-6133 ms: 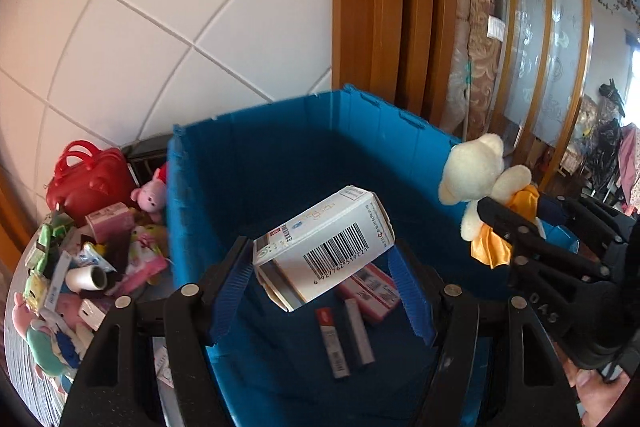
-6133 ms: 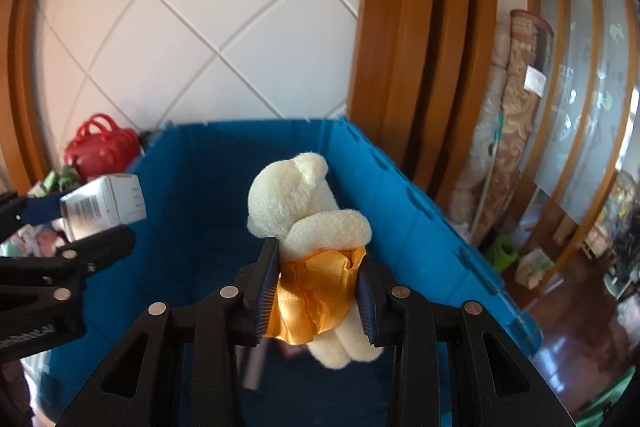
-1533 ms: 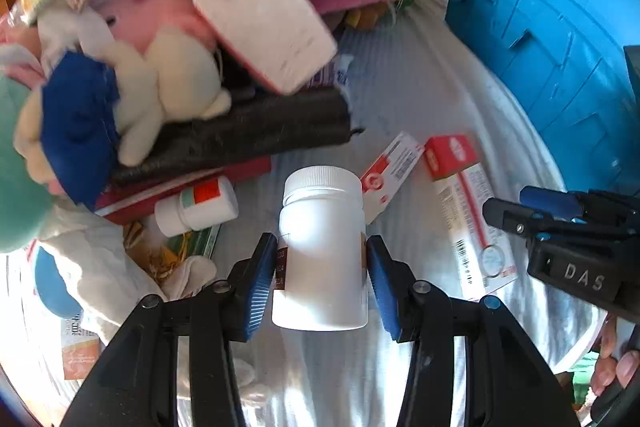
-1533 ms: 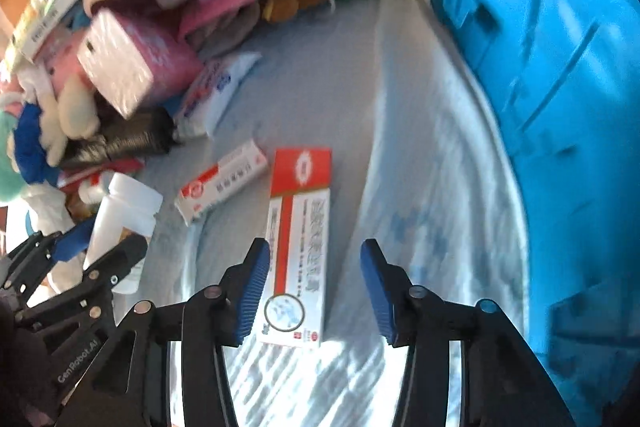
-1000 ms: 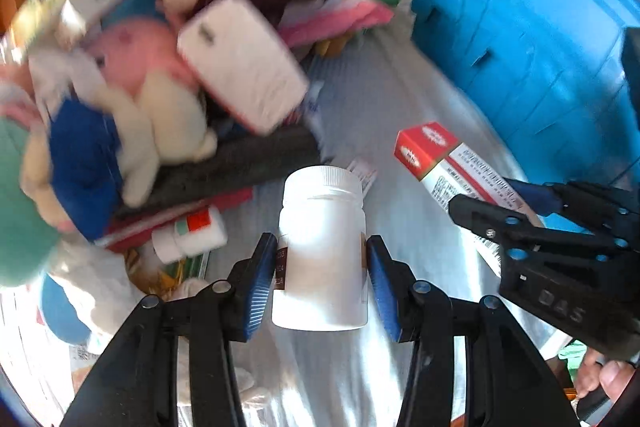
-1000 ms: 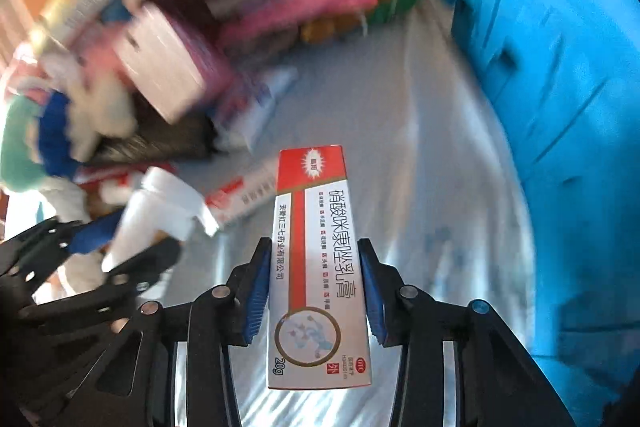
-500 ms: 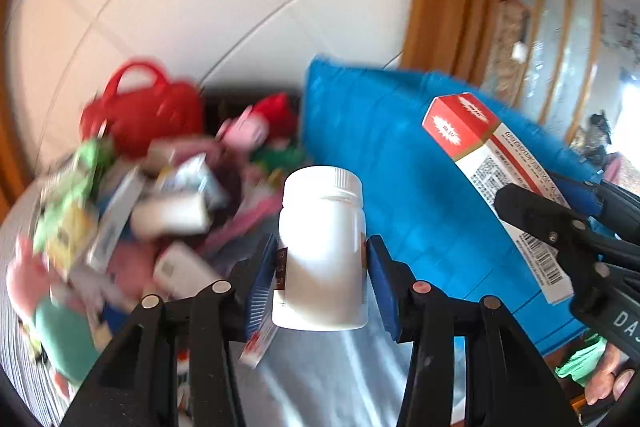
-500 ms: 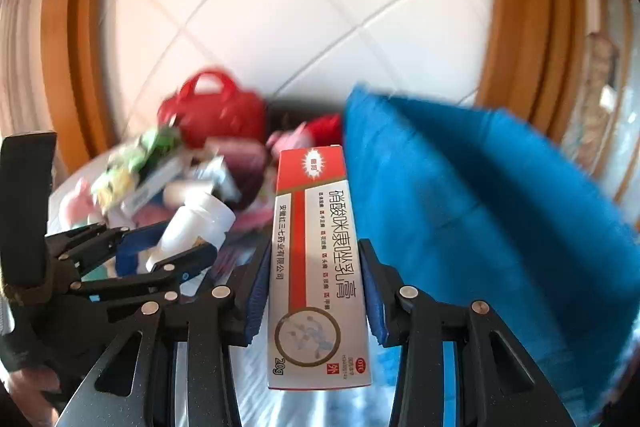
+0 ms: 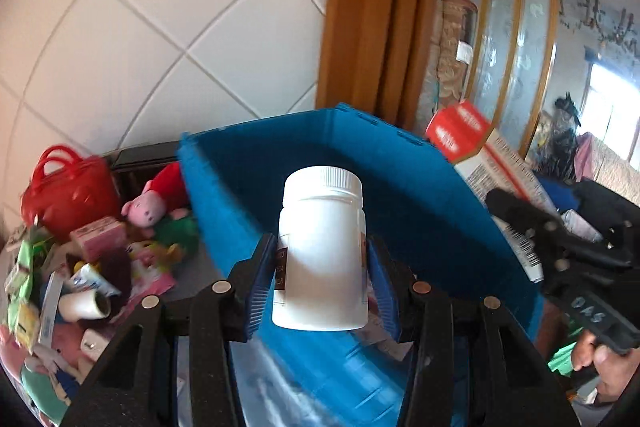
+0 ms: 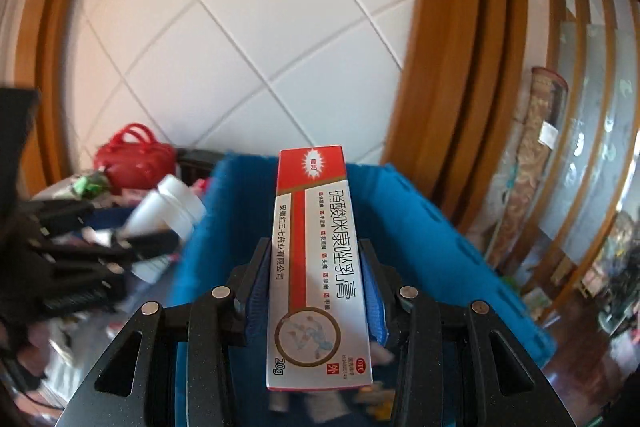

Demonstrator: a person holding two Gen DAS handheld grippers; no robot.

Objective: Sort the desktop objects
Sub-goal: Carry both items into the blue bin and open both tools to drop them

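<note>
My left gripper (image 9: 322,269) is shut on a white plastic bottle (image 9: 322,251) with a screw cap, held upright over the near edge of the blue bin (image 9: 420,195). My right gripper (image 10: 316,287) is shut on a red and white ointment box (image 10: 316,267), held above the blue bin (image 10: 420,223). The box also shows at the right of the left wrist view (image 9: 488,179), and the bottle at the left of the right wrist view (image 10: 168,211). Small items lie on the bin floor, mostly hidden.
A pile of toys and packets lies left of the bin: a red handbag (image 9: 64,187), a pink plush pig (image 9: 146,211), a pink carton (image 9: 98,239), a white roll (image 9: 84,305). A tiled wall and wooden door frame (image 9: 360,7) stand behind.
Both grippers closed on the bottle and the box on the table, lifted them, and swung right and up to the blue bin. Earlier they held a carton and a plush bear there.
</note>
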